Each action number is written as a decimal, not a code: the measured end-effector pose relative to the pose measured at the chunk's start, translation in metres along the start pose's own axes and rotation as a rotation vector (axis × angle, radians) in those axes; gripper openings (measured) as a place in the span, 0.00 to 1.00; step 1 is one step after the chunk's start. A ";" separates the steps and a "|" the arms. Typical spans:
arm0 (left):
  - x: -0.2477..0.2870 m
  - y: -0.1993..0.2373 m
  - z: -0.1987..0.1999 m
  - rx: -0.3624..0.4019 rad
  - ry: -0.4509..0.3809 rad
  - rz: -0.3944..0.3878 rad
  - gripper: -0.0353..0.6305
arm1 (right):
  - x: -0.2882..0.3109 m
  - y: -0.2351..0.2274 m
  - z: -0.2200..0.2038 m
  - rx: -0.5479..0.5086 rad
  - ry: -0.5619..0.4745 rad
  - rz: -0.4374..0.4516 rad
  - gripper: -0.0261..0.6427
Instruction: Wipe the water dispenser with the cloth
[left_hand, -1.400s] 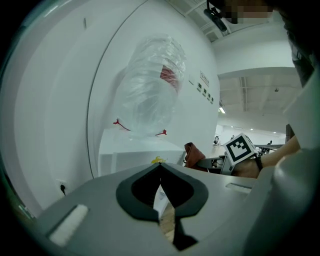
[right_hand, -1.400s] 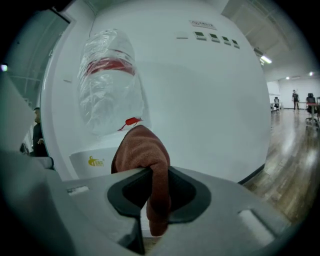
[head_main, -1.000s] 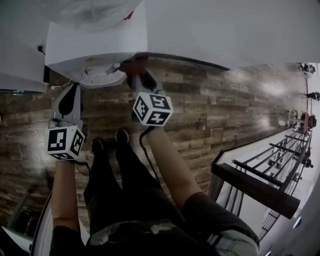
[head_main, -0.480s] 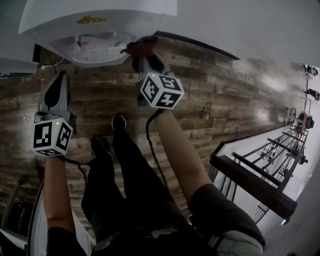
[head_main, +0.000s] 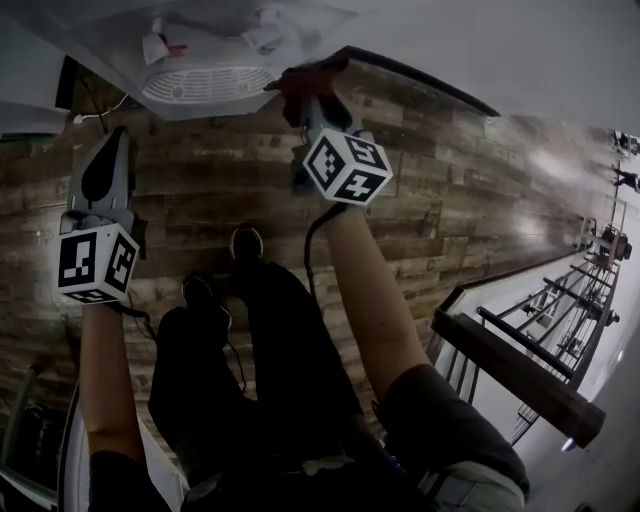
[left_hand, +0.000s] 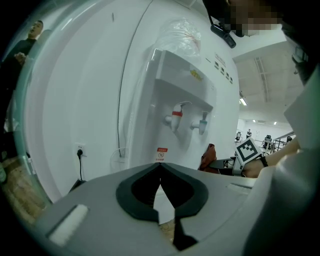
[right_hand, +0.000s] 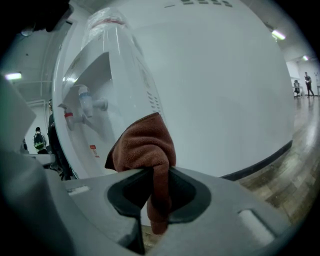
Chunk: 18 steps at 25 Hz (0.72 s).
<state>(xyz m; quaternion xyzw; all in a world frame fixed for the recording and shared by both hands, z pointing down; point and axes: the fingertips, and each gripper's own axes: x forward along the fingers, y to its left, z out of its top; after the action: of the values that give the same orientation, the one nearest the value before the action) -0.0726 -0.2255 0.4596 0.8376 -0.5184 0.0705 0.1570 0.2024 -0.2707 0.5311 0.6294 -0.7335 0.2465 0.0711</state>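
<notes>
- The right gripper (right_hand: 156, 175) has its jaws clamped on a reddish-brown cloth (right_hand: 144, 145), which bunches above them and hangs in a strip below
- The cloth is right at the side panel of the white water dispenser (left_hand: 180, 95), by the front corner nearest that gripper in the head view
- The left gripper (left_hand: 160, 167) has its jaws closed tip to tip with nothing between them; it is held apart from the water dispenser and faces its front
- A red tap (left_hand: 175, 116) and a blue tap (left_hand: 202, 122) stick out of the front recess
- A wooden floor (head_main: 450, 200) lies below both grippers
</notes>
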 end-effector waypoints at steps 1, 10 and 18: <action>0.003 0.002 -0.006 0.001 -0.002 -0.002 0.08 | 0.003 -0.004 -0.007 -0.005 0.002 -0.004 0.13; 0.037 0.040 -0.068 0.026 -0.041 0.008 0.08 | 0.040 -0.027 -0.064 -0.020 -0.038 0.006 0.13; 0.073 0.075 -0.145 0.012 -0.055 0.000 0.08 | 0.078 -0.039 -0.122 -0.056 -0.064 0.012 0.13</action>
<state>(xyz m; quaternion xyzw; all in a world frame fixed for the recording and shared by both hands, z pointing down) -0.0998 -0.2694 0.6304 0.8401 -0.5223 0.0505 0.1375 0.1997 -0.2879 0.6801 0.6304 -0.7457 0.2061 0.0635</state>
